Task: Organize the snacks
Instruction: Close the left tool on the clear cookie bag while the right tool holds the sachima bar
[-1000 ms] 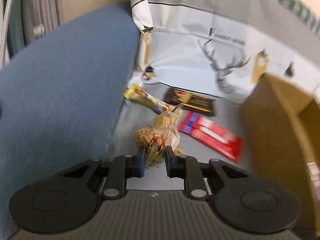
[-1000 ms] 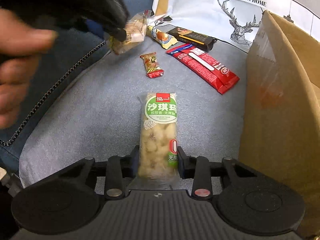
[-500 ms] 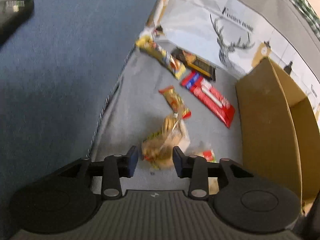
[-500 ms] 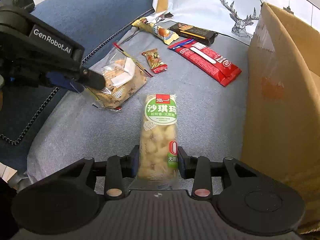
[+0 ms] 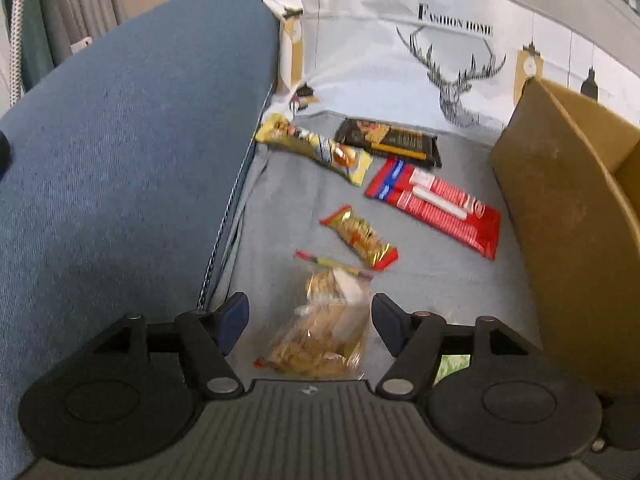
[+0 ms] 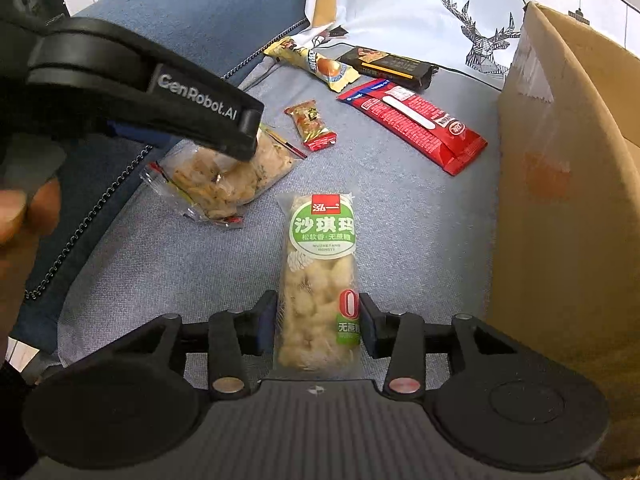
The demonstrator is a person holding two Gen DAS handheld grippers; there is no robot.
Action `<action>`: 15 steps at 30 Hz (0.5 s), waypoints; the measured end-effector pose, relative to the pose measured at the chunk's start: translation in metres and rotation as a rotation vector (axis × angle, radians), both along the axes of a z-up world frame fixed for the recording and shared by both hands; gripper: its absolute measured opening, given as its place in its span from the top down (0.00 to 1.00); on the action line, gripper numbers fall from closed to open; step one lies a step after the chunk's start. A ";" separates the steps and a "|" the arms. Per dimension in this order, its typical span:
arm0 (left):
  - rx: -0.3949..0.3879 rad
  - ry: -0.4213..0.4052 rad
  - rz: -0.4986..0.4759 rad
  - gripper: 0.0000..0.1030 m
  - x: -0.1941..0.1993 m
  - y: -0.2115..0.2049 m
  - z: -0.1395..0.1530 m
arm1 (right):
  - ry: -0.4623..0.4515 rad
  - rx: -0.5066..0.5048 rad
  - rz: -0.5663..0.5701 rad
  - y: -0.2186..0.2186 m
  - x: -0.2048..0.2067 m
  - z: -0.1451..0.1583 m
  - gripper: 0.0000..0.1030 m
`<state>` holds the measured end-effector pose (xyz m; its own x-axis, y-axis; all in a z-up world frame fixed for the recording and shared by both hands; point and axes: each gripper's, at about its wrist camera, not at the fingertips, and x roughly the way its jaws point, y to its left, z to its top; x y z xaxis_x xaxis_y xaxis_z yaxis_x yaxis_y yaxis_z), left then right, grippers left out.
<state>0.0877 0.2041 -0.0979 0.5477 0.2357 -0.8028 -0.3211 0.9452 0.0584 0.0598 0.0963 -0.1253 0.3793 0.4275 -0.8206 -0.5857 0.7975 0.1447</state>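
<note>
Clear snack bag [image 5: 320, 324]: light, crinkly, crushable; grip its sealed edge. Left tool [image 5: 310, 318] spread wide, right tool [image 6: 318, 322] clamps green-label pastry pack [image 6: 319, 280].

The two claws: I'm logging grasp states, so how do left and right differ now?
The left claw is open, astride a clear cookie bag without touching it. The right claw is shut on the green-labelled pastry pack. Both snacks lie on the grey cushion.

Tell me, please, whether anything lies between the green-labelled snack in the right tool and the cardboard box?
Nothing visible does. The green-labelled snack sits between the right tool's fingers, and only bare grey cushion separates it from the cardboard box wall on its right.
</note>
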 end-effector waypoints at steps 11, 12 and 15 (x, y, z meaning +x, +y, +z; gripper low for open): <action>0.054 0.117 -0.066 0.23 0.015 -0.011 -0.024 | -0.007 -0.005 0.001 0.002 -0.001 -0.001 0.50; 0.032 0.123 -0.057 0.23 0.016 -0.008 -0.026 | -0.008 -0.007 0.002 0.003 -0.001 -0.001 0.50; -0.015 0.141 -0.035 0.36 0.016 -0.001 -0.031 | -0.015 -0.014 0.009 0.003 -0.002 -0.001 0.50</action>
<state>0.1040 0.2029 -0.1289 0.4367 0.2058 -0.8757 -0.2773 0.9569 0.0866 0.0573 0.0996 -0.1260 0.3884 0.4196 -0.8204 -0.5946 0.7943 0.1247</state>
